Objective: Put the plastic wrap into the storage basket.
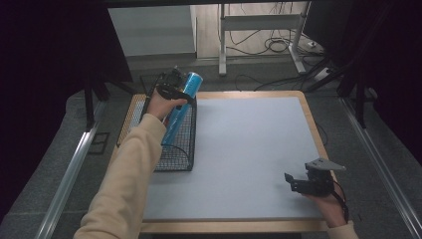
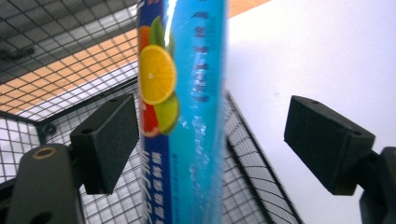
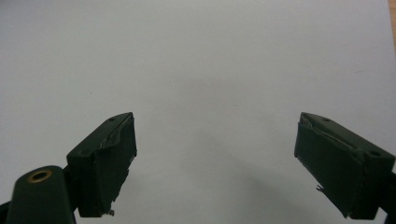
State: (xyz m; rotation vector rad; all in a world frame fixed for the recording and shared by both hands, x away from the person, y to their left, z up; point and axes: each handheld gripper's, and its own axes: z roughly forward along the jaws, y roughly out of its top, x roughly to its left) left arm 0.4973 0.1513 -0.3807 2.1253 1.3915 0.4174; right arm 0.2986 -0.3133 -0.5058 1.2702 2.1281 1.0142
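Blue tube: a long blue cylinder (image 1: 180, 107) printed with citrus slices stands tilted in the wire basket, its lower end down inside the mesh and its upper end leaning out above the far rim, toward the far edge of the tabletop.
Wire basket: black mesh (image 1: 179, 149), sitting at the left edge of the tabletop, its far end near the far left corner.
Left claw: the left claw (image 1: 171, 87) is at the upper part of the blue tube, over the far end of the basket. In the left gripper view its jaws stand apart; the tube (image 2: 182, 112) runs up between them, just against the left pad (image 2: 109, 142), while the right pad (image 2: 327, 142) is well clear of it. It is not clamped on the tube.
Left hand: wrapped around the left claw's handle (image 1: 161, 104), with a cream sleeve reaching in from the near edge.
Right claw: the right claw (image 1: 293, 183) is held low near the near right corner of the tabletop, pointing toward the left edge. Its jaws are wide apart with nothing between them; in the right gripper view they frame bare grey surface (image 3: 201, 70).
Right hand: gripping the right claw from the near right corner (image 1: 331, 204).
Tabletop: pale grey mat (image 1: 249, 149) on a wooden board whose light edge shows around the mat.
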